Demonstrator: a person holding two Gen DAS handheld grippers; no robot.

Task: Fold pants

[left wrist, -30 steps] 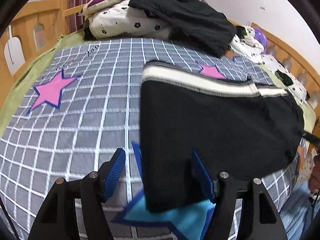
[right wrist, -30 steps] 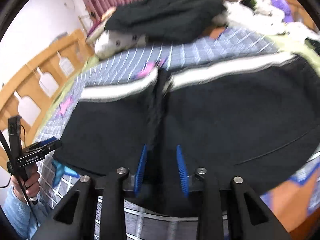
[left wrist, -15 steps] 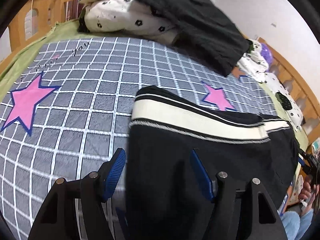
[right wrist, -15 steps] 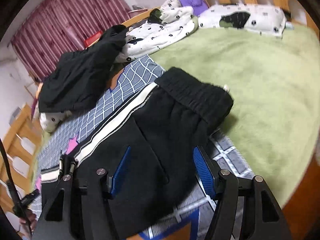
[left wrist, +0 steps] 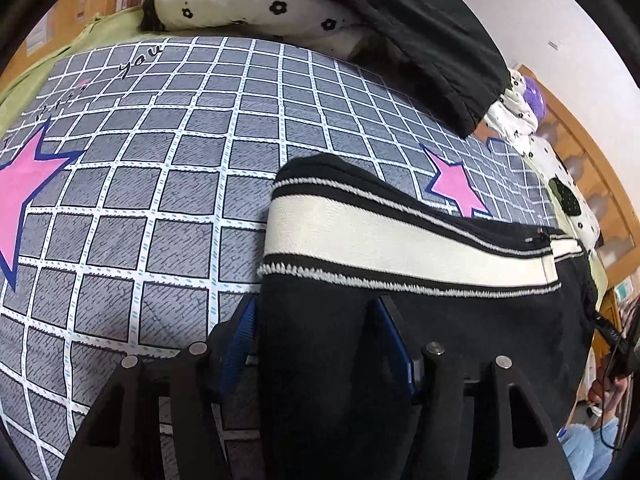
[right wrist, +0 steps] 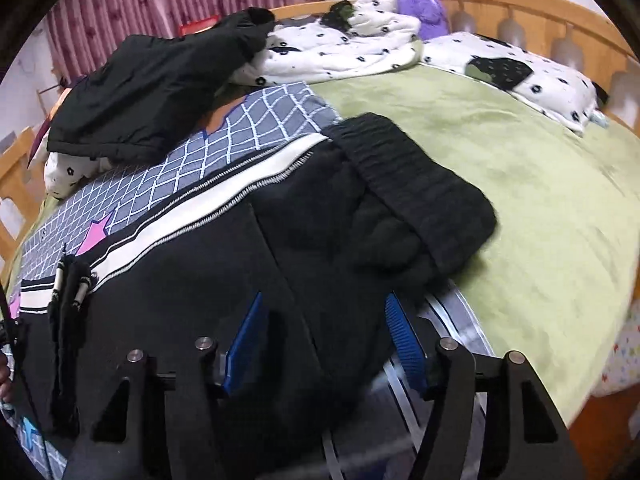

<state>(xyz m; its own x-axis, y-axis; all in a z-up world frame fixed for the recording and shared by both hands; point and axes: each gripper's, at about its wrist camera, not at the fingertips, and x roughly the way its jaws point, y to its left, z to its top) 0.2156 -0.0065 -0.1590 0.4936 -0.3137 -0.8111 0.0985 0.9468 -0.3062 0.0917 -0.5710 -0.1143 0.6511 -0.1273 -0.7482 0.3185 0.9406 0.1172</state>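
Observation:
Black pants (left wrist: 440, 320) with a cream side stripe (left wrist: 400, 244) lie folded on a grey checked blanket (left wrist: 160, 200). My left gripper (left wrist: 316, 320) is open, its blue pads either side of the folded left edge of the pants. In the right wrist view the pants (right wrist: 200, 280) end in a ribbed black waistband (right wrist: 420, 192) resting on the green sheet (right wrist: 540, 200). My right gripper (right wrist: 324, 328) is open, straddling the near edge of the pants by the waistband. Drawstrings (right wrist: 68, 284) lie at the left.
A black jacket (left wrist: 420, 28) lies over white flowered bedding (left wrist: 256, 4) at the far side. Pillows (right wrist: 520, 68) and a purple plush toy (right wrist: 420, 8) sit by the wooden headboard (right wrist: 520, 12). A wooden rail (left wrist: 592, 184) runs along the right. Pink stars (left wrist: 456, 188) mark the blanket.
The right gripper has opened and swung to the waistband end. The left gripper has moved forward and lower onto the folded left edge; the blue star has gone out of view.

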